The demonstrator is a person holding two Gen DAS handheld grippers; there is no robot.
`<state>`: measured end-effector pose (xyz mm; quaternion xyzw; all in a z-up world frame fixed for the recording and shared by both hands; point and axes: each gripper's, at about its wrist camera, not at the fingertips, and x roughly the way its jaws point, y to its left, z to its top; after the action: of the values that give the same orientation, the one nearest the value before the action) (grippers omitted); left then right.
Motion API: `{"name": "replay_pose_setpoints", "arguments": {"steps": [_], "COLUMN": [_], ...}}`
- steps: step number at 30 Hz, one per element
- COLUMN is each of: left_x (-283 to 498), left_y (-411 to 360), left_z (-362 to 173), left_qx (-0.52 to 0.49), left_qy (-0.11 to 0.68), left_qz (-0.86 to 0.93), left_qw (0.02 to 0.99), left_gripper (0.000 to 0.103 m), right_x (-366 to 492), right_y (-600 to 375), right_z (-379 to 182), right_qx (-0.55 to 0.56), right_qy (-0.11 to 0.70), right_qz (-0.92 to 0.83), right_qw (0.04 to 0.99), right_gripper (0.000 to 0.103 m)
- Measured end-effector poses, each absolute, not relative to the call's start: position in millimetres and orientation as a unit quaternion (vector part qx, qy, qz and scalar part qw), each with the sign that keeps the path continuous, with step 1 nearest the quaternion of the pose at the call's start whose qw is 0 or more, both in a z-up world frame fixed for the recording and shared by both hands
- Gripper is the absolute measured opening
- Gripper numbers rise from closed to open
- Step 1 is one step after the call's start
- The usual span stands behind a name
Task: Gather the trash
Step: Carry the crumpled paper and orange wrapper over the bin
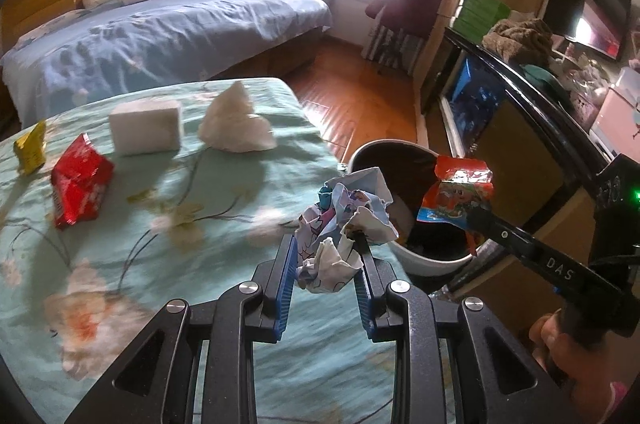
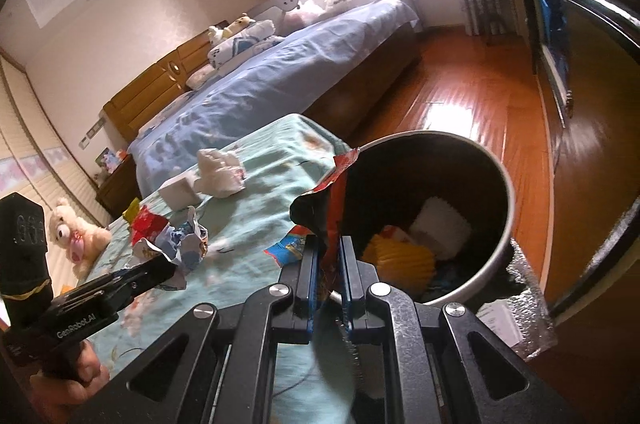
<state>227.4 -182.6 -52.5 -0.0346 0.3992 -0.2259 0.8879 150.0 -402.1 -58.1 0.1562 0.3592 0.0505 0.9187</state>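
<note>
We've got the left gripper (image 1: 326, 256) with jaws clamped on a crumpled paper wad (image 1: 346, 224), held over the right edge of the desk (image 1: 140, 224), just beside the bin (image 1: 424, 262). The right gripper (image 2: 330, 256) has its jaws together on an orange snack wrapper (image 2: 336, 192), which hangs at the bin's (image 2: 472, 276) near rim. In the bin we see a yellow packet (image 2: 400, 258) and a white pad (image 2: 440, 228). On the desk's green flowered cloth we see a red wrapper (image 1: 78, 180), a yellow wrapper (image 1: 31, 148), a white block (image 1: 146, 128) and a crumpled tissue (image 1: 236, 124), all well apart from both grippers. A hand (image 1: 560, 348) grips the right tool's handle at the lower right of the left view.
</note>
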Motion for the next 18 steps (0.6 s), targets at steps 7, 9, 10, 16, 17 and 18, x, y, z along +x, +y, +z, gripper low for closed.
{"name": "replay_pose_setpoints", "arguments": {"steps": [7, 9, 10, 16, 17, 18], "left_x": [236.8, 239.7, 241.9, 251.8, 253.4, 255.5], "left_y": [-206.0, -211.5, -214.2, -231.9, -234.0, -236.0], "left_z": [-55.5, -56.3, -56.9, -62.0, -63.1, -64.1], "left_qx": [-0.019, -0.016, -0.014, -0.003, -0.002, -0.001], "left_qy": [0.400, 0.401, 0.401, 0.405, 0.405, 0.406], "left_qz": [-0.239, -0.241, -0.242, -0.246, -0.246, -0.247], "left_qw": [0.885, 0.884, 0.883, 0.881, 0.880, 0.880], "left_gripper": [0.026, 0.026, 0.026, 0.026, 0.026, 0.026], "right_x": [151.5, 152.5, 152.0, 154.5, 155.2, 155.9], "right_y": [-416.4, -420.2, -422.0, -430.5, -432.0, -433.0], "right_z": [-62.6, -63.9, -64.7, -66.8, -67.1, -67.1], "right_qx": [0.156, 0.154, 0.153, 0.148, 0.146, 0.145], "right_qy": [0.360, 0.362, 0.362, 0.365, 0.365, 0.365], "right_qz": [0.037, 0.032, 0.030, 0.019, 0.017, 0.016], "right_qw": [0.919, 0.919, 0.919, 0.919, 0.919, 0.920], "right_gripper": [0.009, 0.009, 0.009, 0.009, 0.009, 0.009]}}
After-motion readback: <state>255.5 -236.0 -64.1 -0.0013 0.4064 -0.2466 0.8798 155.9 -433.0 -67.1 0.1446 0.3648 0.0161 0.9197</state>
